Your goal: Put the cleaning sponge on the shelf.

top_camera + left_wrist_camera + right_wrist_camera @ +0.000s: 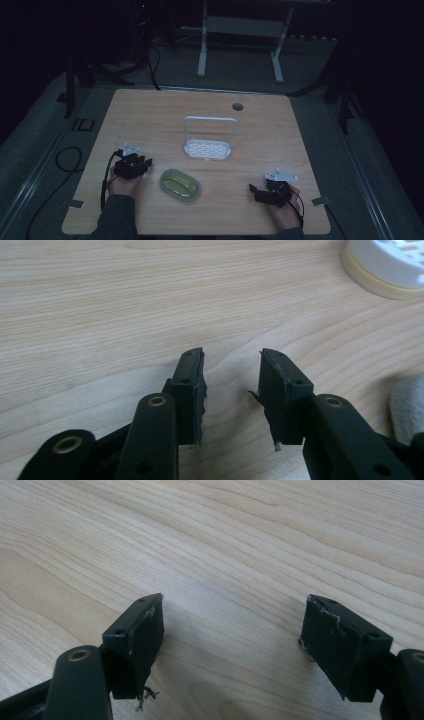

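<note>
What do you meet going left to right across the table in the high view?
Left gripper → oval dish holding something yellow → white rack with a handle → right gripper.

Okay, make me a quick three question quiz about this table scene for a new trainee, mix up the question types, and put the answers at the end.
1. True or false: the left gripper is holding the oval dish.
2. Which gripper has its jaws spread wider? A) left gripper B) right gripper
3. Fill in: the white rack stands on the wooden table, farther from the person than the ____.

Key
1. False: its jaws are open with only tabletop between them.
2. B, judging by the two gripper views.
3. Oval dish.
</note>
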Demonstrator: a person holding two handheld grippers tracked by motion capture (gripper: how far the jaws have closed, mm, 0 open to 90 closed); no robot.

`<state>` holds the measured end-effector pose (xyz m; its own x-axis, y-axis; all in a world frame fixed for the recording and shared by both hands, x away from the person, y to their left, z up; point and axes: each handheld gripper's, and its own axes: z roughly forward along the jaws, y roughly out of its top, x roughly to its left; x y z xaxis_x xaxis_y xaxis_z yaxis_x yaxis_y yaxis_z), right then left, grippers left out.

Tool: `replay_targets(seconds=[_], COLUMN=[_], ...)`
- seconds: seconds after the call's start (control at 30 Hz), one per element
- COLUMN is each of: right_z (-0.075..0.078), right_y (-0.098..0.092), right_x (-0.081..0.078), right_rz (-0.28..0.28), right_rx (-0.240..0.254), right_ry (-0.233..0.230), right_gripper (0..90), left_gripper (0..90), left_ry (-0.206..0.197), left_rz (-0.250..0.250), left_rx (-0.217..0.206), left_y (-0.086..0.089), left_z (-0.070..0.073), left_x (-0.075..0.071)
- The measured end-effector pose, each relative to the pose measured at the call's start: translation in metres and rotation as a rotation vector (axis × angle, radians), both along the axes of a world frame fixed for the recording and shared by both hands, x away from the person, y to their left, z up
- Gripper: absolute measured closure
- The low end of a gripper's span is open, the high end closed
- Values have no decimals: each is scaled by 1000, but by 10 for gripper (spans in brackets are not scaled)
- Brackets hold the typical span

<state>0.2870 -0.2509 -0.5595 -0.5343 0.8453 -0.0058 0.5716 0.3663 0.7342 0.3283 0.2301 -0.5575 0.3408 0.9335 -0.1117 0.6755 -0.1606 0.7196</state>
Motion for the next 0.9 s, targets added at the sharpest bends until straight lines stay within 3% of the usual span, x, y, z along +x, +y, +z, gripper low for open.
replay_targets(seconds=[0.3, 0.5, 0.63, 0.77, 0.9], right_z=[0, 0, 0, 0, 0], right_y=[0, 0, 0, 0, 0], right_x=[0, 0, 0, 0, 0], right_rz=[2, 1, 2, 2, 2], right_rx=[0, 0, 0, 0, 0], right_ry=[-1, 0, 0, 0, -1], right_gripper=[246, 247, 246, 247, 247], left_gripper=[636, 646, 749, 888, 900], left_ry=[7, -21, -9, -13, -26], left_rz=[-45, -111, -161, -211, -264], left_rx=[1, -7, -55, -33, -31], left_y=[-6, -14, -19, -29, -39], left_z=[6, 17, 24, 29, 36], left_x=[0, -5, -6, -8, -12])
